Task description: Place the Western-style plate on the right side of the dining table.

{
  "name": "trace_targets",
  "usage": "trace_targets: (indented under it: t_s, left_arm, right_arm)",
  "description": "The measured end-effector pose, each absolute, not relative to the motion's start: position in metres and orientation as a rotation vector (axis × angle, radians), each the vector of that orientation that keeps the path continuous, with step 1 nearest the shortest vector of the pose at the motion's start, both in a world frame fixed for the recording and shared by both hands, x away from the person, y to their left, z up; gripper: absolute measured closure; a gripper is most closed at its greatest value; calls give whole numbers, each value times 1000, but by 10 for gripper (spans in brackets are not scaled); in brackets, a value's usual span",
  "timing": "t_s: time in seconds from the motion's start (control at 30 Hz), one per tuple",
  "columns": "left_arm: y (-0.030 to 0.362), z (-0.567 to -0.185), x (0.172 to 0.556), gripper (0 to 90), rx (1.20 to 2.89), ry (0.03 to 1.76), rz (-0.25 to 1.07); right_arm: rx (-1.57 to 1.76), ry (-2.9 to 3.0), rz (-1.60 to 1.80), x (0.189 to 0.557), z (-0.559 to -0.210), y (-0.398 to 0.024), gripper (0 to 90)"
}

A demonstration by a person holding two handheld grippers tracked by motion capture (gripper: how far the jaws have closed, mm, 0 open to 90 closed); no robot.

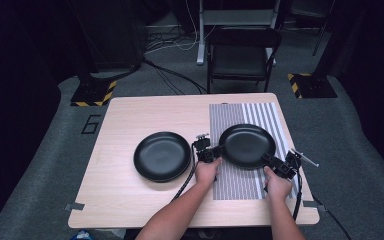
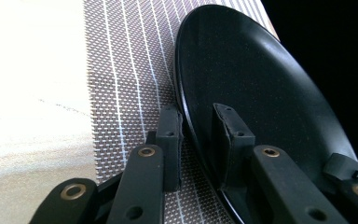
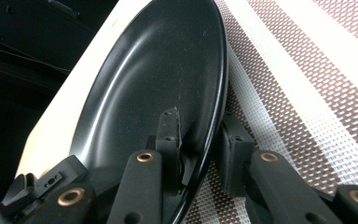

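Note:
A black plate [image 1: 247, 145] is over a striped placemat [image 1: 240, 185] on the right half of the wooden table [image 1: 125, 200]. My left gripper [image 1: 215, 152] grips its left rim and my right gripper [image 1: 269, 161] its front right rim. In the left gripper view the jaws of the gripper [image 2: 197, 135] straddle the rim of the plate [image 2: 251, 84], one inside the dish and one outside. The right gripper view shows the same hold by the gripper [image 3: 200, 140] on the plate [image 3: 158, 70]. A second black plate [image 1: 161, 156] lies on bare wood to the left.
The placemat [image 2: 130, 70] [image 3: 298, 93] runs from the table's far edge to near its front edge. Behind the table stands a dark folding chair [image 1: 242, 55], with cables on the floor. Both forearms come in from the front edge.

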State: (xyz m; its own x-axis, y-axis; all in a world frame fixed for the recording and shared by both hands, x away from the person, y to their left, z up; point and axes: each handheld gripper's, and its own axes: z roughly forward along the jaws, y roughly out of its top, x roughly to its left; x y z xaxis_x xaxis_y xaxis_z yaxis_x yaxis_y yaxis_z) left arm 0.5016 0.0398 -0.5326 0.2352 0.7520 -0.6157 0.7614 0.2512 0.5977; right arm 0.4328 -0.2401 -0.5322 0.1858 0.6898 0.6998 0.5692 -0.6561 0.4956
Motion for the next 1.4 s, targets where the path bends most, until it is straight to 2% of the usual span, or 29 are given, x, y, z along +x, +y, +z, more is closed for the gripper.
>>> trace_targets:
  t_s: [0.53,1.03,1.17,1.4]
  left_arm:
    - [40,-535,500,713,1514,1451,3]
    - [41,-533,499,619,1518,1422,16]
    - [39,-533,498,614,1526,1406,39]
    - [41,-533,495,597,1511,1411,31]
  right_arm:
    - [2348,1229,1451,434,-533,-239,711]
    - [2370,1205,1414,433,-530,-236,666]
    - [2289,1253,1265,432,-521,-232,650]
    - [2257,1223,1315,424,-516,-241,642]
